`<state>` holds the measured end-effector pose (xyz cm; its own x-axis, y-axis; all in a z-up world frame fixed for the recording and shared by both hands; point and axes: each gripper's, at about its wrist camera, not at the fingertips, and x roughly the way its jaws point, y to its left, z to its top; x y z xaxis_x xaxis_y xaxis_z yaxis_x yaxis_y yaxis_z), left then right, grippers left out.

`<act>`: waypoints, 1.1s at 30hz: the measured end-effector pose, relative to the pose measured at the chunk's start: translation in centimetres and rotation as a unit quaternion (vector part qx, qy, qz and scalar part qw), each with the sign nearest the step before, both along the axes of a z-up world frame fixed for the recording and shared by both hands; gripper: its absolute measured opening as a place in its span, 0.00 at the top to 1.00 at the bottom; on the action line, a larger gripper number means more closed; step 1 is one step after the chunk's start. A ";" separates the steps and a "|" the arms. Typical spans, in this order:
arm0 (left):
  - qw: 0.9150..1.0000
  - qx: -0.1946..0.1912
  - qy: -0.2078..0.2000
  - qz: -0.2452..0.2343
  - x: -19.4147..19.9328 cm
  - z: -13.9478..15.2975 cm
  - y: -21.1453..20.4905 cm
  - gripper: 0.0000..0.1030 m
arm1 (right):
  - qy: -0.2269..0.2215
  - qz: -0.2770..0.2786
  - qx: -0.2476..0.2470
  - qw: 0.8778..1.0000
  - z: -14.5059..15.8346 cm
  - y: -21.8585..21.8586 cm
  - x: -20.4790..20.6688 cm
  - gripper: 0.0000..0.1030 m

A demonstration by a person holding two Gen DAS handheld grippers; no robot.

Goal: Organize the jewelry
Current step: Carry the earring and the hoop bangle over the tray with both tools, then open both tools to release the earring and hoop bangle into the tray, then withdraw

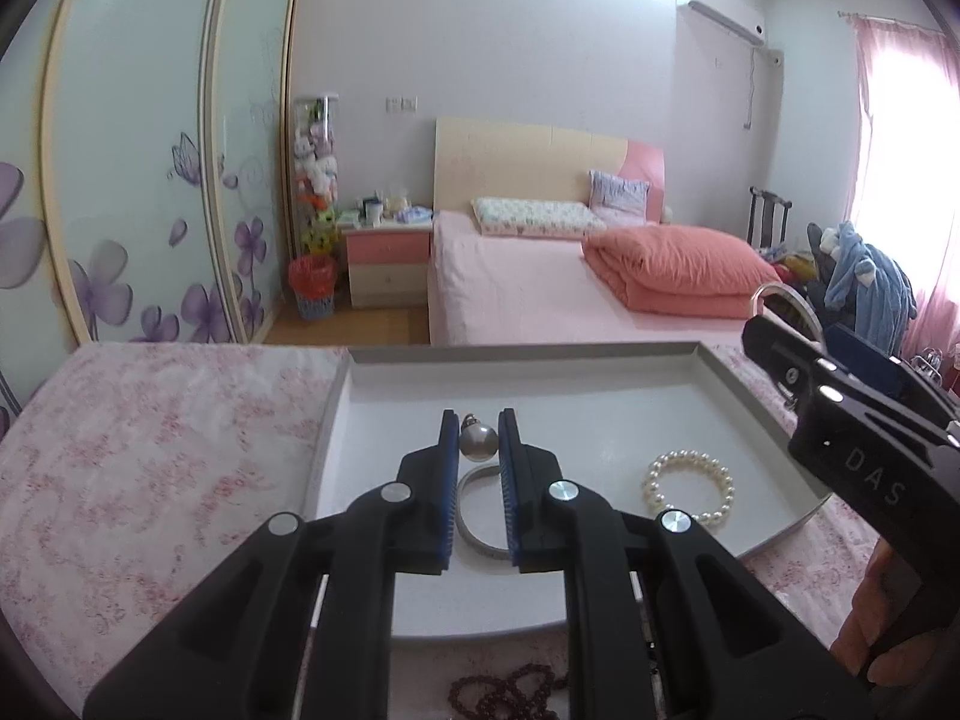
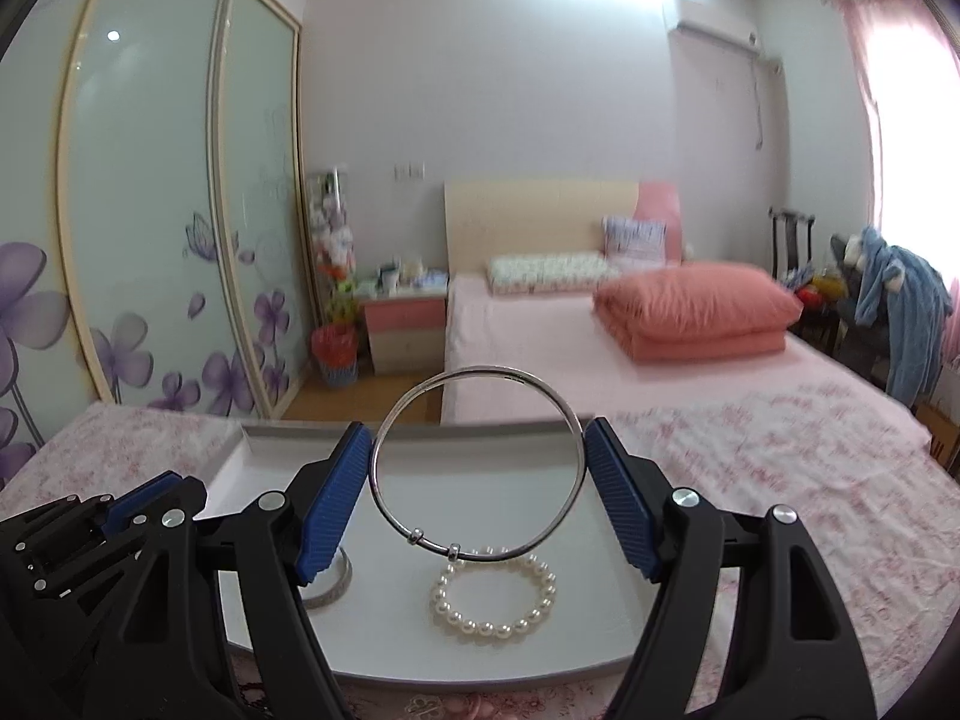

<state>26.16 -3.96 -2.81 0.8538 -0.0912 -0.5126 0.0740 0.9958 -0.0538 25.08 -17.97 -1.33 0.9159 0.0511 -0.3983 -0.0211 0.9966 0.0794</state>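
Note:
A grey tray [image 1: 708,360] lies on a pink floral bedspread. My left gripper [image 1: 478,429] is shut on a grey pearl pendant [image 1: 477,443] and holds it over the tray. Below it a silver bangle [image 1: 471,525] lies in the tray, and a white pearl bracelet [image 1: 690,486] lies to the right. My right gripper [image 2: 477,456] is shut on a thin silver bangle [image 2: 384,498] with two small sliders, held upright above the tray [image 2: 264,432]. The pearl bracelet [image 2: 492,594] and the other bangle [image 2: 336,588] lie beneath it.
A dark red bead string [image 1: 510,690] lies on the bedspread in front of the tray. The right gripper's body [image 1: 852,420] stands at the tray's right edge. Beyond are a bed [image 1: 540,276], a nightstand [image 1: 387,258] and wardrobe doors [image 1: 150,180].

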 end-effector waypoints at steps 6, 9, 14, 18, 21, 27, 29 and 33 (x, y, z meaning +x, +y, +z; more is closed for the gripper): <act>1.000 -0.003 0.029 -0.007 1.7 -1.3 0.1 0.86 | 0.066 0.003 0.025 0.997 -1.4 0.3 2.4 0.29; 0.999 -0.004 0.039 -0.008 2.3 -1.8 0.1 0.86 | 0.086 0.008 0.028 0.996 -1.9 0.5 2.9 0.29; 0.999 -0.007 0.051 -0.007 2.8 -2.4 0.2 0.83 | 0.103 0.011 0.042 0.994 -2.2 0.4 3.3 0.28; 0.998 -0.015 0.056 0.000 3.1 -2.5 1.0 0.81 | 0.094 0.004 0.049 0.994 -1.8 -0.5 3.0 0.30; 0.998 -0.025 0.058 0.003 3.1 -2.3 1.6 0.81 | 0.093 0.001 0.050 0.994 -1.6 -1.0 3.1 0.33; 0.998 -0.030 0.057 0.007 2.9 -1.6 2.3 0.81 | 0.092 0.000 0.049 0.995 -1.2 -1.2 2.7 0.33; 0.998 -0.028 0.056 0.008 2.5 -1.4 2.4 0.81 | 0.091 0.001 0.047 0.995 -1.1 -1.4 2.3 0.34; 0.998 -0.025 0.057 0.009 1.2 -1.0 2.7 0.80 | 0.092 0.003 0.043 0.995 -0.9 -1.7 1.3 0.38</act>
